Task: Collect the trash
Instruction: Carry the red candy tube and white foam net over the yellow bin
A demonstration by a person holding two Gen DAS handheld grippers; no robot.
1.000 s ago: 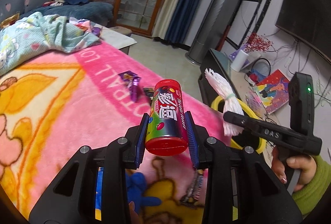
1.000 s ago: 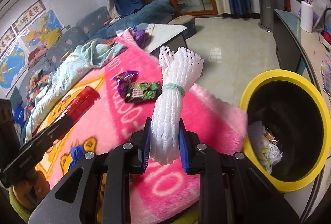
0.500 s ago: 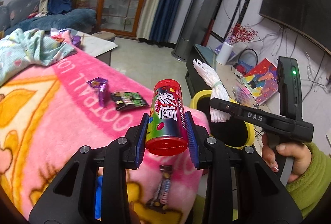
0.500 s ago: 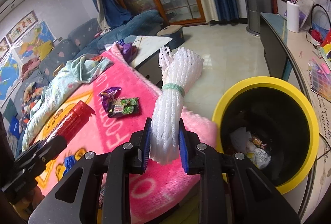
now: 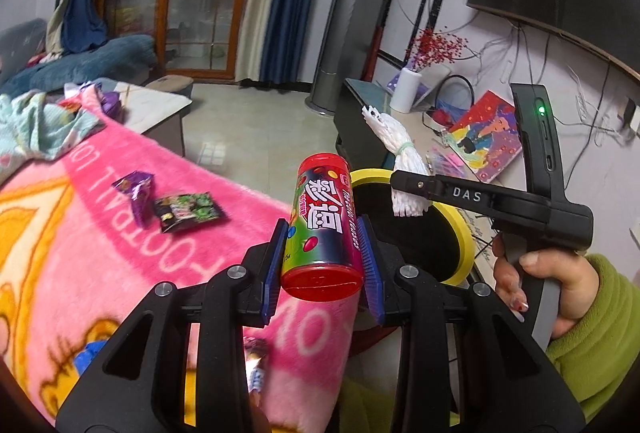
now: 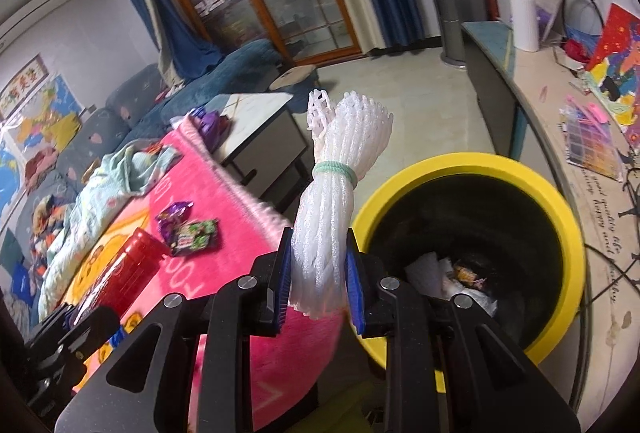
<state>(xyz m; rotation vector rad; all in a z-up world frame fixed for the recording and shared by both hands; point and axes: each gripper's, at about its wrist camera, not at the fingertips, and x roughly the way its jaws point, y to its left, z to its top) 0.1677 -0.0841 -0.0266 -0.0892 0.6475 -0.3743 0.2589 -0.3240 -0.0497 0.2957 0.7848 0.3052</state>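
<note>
Right hand-held gripper [image 6: 316, 273], clamped on the upright white foam-net bundle [image 6: 336, 193], sits nearest the yellow-rimmed trash bin [image 6: 472, 165] just to its right, while the left hand-held gripper [image 5: 324, 253] grips the candy tube [image 5: 322, 221].

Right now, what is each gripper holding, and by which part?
The left gripper clamps the red-capped cylindrical candy tube near its lower end. The right gripper clamps the white foam-net bundle at its lower part.

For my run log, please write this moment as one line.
left gripper: shut on candy tube | right gripper: shut on foam net bundle, beside bin | wrappers: on blanket
</note>
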